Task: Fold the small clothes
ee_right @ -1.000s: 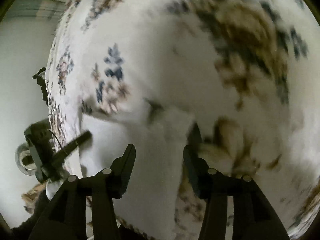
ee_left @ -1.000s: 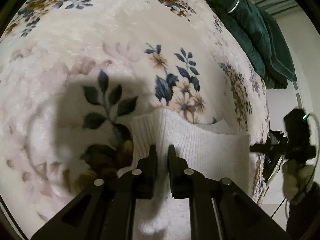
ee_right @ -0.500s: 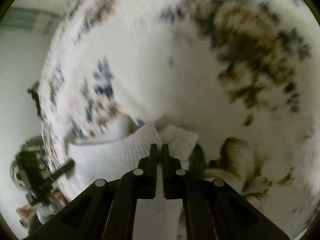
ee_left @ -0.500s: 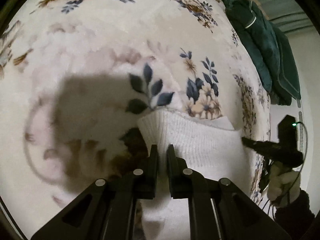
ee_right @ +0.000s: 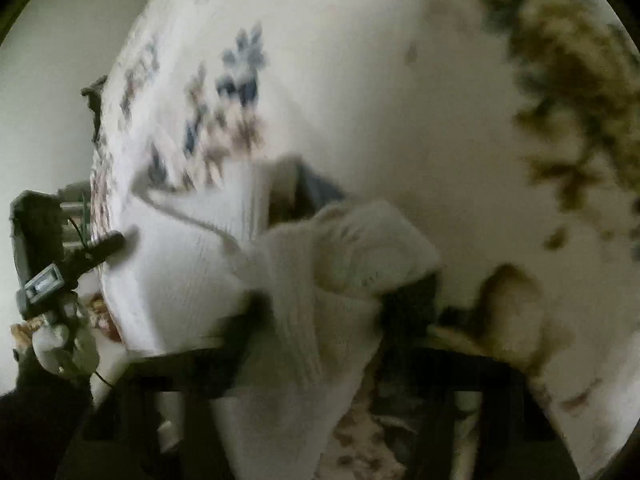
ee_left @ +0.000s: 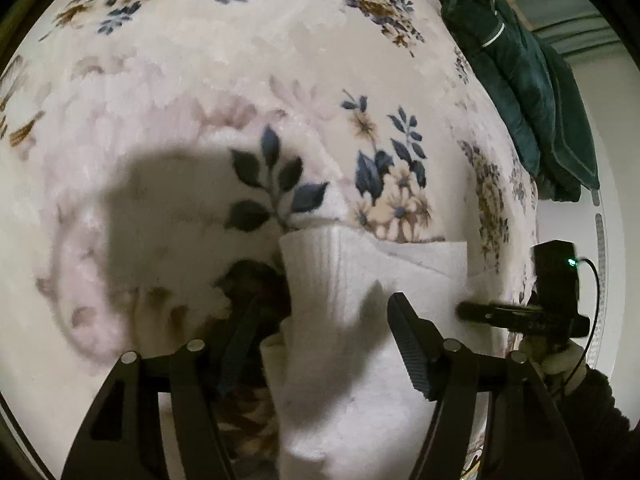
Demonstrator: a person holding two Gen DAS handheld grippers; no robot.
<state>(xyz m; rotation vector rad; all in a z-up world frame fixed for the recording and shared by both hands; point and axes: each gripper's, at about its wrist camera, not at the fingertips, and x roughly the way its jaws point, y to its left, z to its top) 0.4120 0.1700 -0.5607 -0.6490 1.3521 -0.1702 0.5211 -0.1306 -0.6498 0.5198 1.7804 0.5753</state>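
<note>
A small white ribbed knit garment (ee_left: 360, 312) lies on a cream floral blanket (ee_left: 200, 100). My left gripper (ee_left: 320, 312) is open, its jaws wide apart either side of the garment's near part, not holding it. In the blurred right wrist view the same garment (ee_right: 312, 288) is bunched and folded between the jaws of my right gripper (ee_right: 320, 320), which look spread apart. The right gripper also shows in the left wrist view (ee_left: 520, 312) at the garment's right edge, and the left gripper in the right wrist view (ee_right: 100, 248) at its left edge.
A dark green folded jacket (ee_left: 528, 92) lies at the blanket's far right edge. The blanket's edge (ee_left: 524, 240) drops off to the right, with a pale wall beyond.
My left gripper has opened and let go of the garment. My right gripper, shut half a second ago, now looks spread, and the garment's cuff end has come over onto itself.
</note>
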